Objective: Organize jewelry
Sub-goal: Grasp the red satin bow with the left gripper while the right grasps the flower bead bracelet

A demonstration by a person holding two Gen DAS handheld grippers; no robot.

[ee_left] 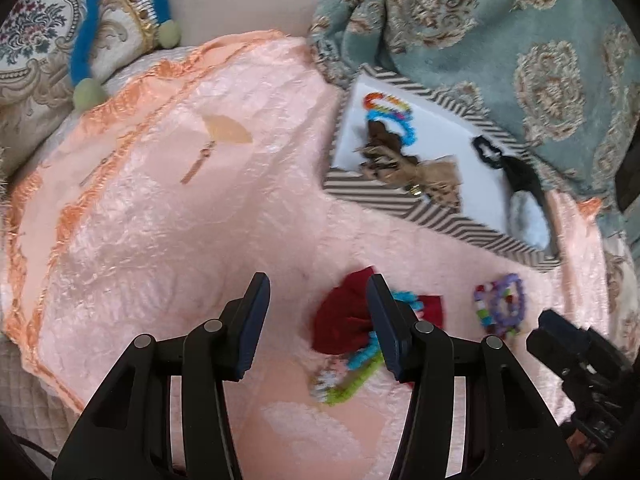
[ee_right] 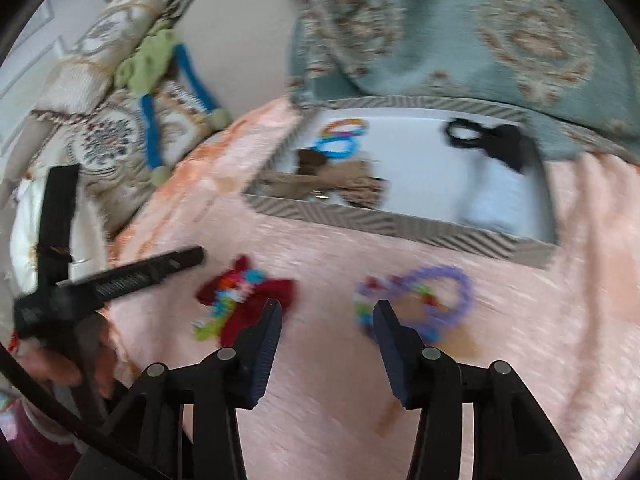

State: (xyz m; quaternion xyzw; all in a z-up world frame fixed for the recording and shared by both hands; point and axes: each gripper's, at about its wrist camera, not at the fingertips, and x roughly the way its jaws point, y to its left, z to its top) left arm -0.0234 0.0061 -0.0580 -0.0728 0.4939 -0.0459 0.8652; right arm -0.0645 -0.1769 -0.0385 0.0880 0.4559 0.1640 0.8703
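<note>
Both the left hand-held gripper (ee_left: 318, 322) and the right hand-held gripper (ee_right: 326, 322) are spread and empty above the pink blanket (ee_left: 160, 240), so the bead bracelet (ee_right: 424, 300) near the box (ee_right: 400, 226) could slip from a hurried pinch.

A pale peach-pink bedspread (ee_left: 168, 240) with an orange fringed edge is seen. The tray (ee_left: 404, 208) is bordered in grey-and-white chevron stripes, with a white inside. In it, a blue bead bracelet (ee_left: 404, 128), a rainbow-coloured bracelet (ee_left: 384, 101), brown bows (ee_left: 400, 164) and a black hair tie (ee_left: 486, 152) are shown. On the bedspread, a dark red bow (ee_left: 344, 320) is overlaid by a bracelet of blue, green and white beads (ee_left: 352, 376); a purple bead bracelet (ee_right: 444, 292) with mixed colours is seen nearby. The blanket (ee_left: 520, 32) is patterned teal with beige medallions. The tongs are black with dark blue pads (ee_left: 250, 320).
</note>
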